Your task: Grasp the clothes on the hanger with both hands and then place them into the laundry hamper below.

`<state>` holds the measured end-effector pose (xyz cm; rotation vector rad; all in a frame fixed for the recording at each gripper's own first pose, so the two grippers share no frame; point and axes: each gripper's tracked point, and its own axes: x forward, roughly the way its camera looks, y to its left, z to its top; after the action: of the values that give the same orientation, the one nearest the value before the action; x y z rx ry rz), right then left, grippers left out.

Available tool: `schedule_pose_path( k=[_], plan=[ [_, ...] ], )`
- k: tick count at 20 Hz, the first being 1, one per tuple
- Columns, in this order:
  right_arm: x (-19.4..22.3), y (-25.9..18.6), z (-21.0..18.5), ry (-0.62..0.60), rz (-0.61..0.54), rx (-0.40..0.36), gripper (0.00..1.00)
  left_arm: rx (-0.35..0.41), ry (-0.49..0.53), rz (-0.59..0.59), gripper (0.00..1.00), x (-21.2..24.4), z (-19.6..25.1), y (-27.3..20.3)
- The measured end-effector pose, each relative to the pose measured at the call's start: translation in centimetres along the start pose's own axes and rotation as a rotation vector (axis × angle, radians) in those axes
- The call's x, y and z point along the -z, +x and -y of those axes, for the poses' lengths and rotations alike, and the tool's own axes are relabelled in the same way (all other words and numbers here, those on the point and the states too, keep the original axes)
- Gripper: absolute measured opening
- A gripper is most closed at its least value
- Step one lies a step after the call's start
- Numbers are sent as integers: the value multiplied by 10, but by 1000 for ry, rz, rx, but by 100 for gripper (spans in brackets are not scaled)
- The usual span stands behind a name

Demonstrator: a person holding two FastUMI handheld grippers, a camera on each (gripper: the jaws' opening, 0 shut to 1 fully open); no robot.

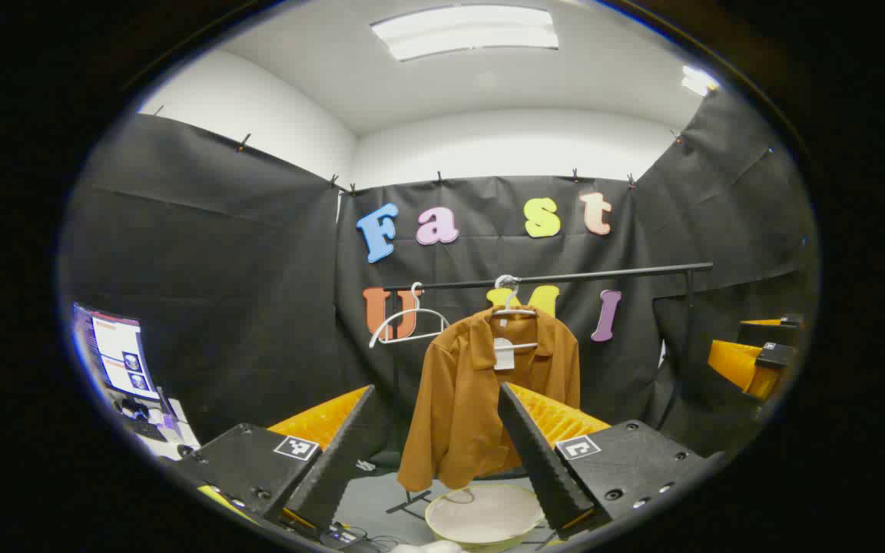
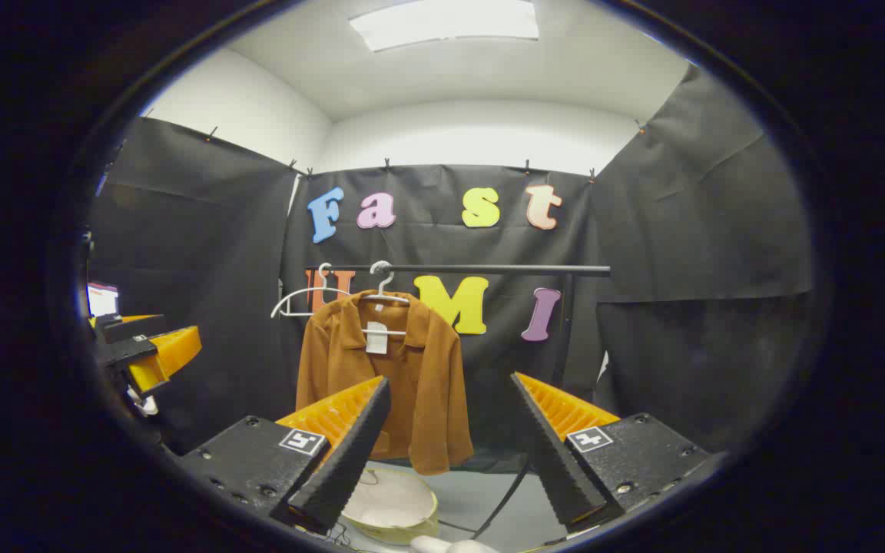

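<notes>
A brown jacket [image 1: 481, 399] hangs on a white hanger [image 1: 513, 309] from a black rail [image 1: 565, 275]; in the right gripper view the jacket [image 2: 392, 376] hangs left of centre. Below it on the floor stands a round pale hamper [image 1: 485, 516], also the hamper [image 2: 392, 507]. My left gripper [image 1: 435, 438] is open, well short of the jacket, with nothing between its fingers. My right gripper [image 2: 450, 430] is open too, empty, aimed just right of the jacket. The right gripper [image 1: 757, 361] shows at the right edge of the left gripper view, the left gripper [image 2: 143, 353] at the left edge of the other.
A second, empty white hanger [image 1: 408, 322] hangs on the rail left of the jacket. The rail's upright post [image 1: 690, 307] stands at the right. A lit monitor [image 1: 116, 357] and desk clutter sit at the far left. Cables lie on the grey floor [image 2: 504, 491].
</notes>
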<state>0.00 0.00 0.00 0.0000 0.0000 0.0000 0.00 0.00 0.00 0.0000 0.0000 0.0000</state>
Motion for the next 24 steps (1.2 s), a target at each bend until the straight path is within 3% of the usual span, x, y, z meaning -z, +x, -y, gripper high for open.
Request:
schedule_pose_path(
  k=[16, 20, 24],
  plan=[
    [23, 5, 13, -10, -36, 15, 99, 23, 25, -33, 100, 16, 17, 6],
    [41, 39, 18, -21, -50, 1, 99, 25, 16, -50, 100, 38, 33, 32],
    [70, 107, 12, -32, -65, -55, 99, 16, 28, -48, 100, 60, 52, 77]
  ],
)
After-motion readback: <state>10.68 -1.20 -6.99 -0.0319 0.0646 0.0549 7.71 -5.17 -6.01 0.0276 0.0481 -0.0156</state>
